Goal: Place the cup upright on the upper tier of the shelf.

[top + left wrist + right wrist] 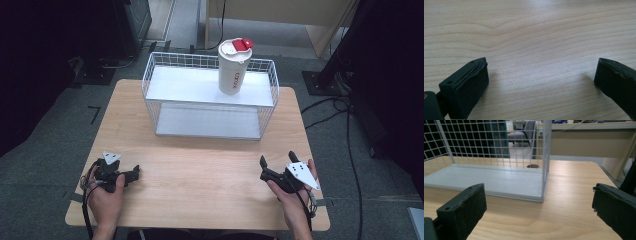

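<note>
Both grippers' (132, 175) (277, 162) jaw bases are cut off.

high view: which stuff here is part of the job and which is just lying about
Part of the job:
- left claw, open, resting on the table
- right claw, open, resting on the table
- white cup with red-tabbed lid, upright on the top shelf of the wire rack

Just lying about:
- cables on the floor
- black stand base beyond the table
</note>
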### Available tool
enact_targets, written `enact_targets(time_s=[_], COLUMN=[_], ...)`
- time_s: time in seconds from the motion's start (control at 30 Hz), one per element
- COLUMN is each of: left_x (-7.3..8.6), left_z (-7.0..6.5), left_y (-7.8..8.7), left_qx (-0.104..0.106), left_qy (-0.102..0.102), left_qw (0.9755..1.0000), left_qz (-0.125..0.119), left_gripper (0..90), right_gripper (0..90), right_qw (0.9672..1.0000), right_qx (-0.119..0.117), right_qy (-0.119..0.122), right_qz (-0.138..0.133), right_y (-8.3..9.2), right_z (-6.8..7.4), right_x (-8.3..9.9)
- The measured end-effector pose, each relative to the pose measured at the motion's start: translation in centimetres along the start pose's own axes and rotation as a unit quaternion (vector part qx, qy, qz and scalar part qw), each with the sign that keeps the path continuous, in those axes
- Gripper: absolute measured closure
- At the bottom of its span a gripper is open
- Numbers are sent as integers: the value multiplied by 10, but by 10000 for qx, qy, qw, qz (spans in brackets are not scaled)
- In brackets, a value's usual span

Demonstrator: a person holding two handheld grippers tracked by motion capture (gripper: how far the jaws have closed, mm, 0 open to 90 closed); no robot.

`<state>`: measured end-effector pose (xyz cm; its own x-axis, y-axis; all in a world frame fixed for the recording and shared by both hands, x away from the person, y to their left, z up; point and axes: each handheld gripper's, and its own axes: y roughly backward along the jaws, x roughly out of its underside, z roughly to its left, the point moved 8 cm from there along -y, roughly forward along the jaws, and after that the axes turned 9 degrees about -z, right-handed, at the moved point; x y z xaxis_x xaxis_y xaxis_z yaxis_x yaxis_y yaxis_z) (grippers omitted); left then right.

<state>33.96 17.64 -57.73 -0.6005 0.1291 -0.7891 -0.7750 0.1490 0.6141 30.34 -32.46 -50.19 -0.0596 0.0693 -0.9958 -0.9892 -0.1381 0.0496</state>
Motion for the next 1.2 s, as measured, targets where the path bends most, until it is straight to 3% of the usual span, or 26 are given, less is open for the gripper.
enact_targets(time_s=[0.73, 0.93, 1.2], left_x=[0, 0, 0], left_z=[0, 0, 0], left_y=[0, 0, 0], left_qx=[1, 0, -1], left_qy=[5, 5, 0], left_qw=[10000, 10000, 10000], left_qz=[0, 0, 0], left_gripper=[0, 0, 0], right_gripper=[0, 0, 0], right_qw=[9975, 9956, 9914], right_qx=[573, 644, 602], right_qy=[64, 92, 189], right_qz=[415, 670, 1149], right_y=[42, 52, 59], right_z=[-70, -84, -92], right_x=[21, 29, 46])
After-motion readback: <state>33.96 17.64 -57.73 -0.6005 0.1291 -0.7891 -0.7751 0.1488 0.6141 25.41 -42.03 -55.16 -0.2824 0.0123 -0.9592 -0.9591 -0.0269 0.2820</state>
